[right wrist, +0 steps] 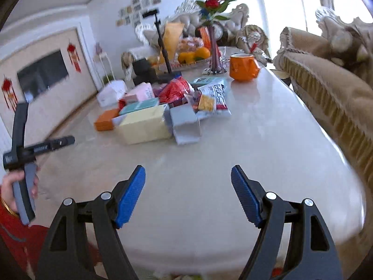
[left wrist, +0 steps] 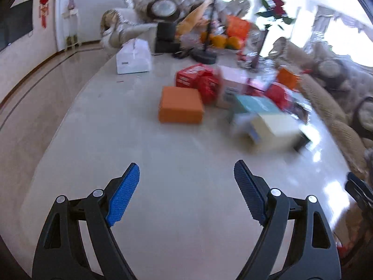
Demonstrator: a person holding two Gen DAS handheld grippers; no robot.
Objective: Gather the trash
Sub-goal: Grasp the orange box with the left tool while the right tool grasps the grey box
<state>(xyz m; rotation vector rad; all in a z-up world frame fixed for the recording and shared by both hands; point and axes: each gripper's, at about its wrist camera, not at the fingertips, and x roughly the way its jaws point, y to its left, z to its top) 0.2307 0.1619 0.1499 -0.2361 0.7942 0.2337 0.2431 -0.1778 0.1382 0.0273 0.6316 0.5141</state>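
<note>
Trash (right wrist: 163, 107) heaped on pale table (right wrist: 233, 144), at twelve o'clock from both tongs: orange box (left wrist: 180, 105), yellow box (right wrist: 145, 124), red packets (left wrist: 198, 77), snack bag (right wrist: 213, 100). Left gripper (left wrist: 186, 175) spread wide, empty. Right gripper (right wrist: 187, 178) likewise wide, nothing between the blue pads (right wrist: 130, 198). Orange mug (right wrist: 243, 66) at one o'clock.

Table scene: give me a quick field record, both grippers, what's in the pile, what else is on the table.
surface: pale glossy table
left gripper: open, empty, above bare tabletop
right gripper: open, empty, above bare tabletop
pile: orange box, red box, pale yellow box, snack bag, clustered mid-table
other items: orange mug, flower vase, fruit plate, white tissue box
surroundings: beige sofa along the table's right side
image quality: left wrist view blurred
</note>
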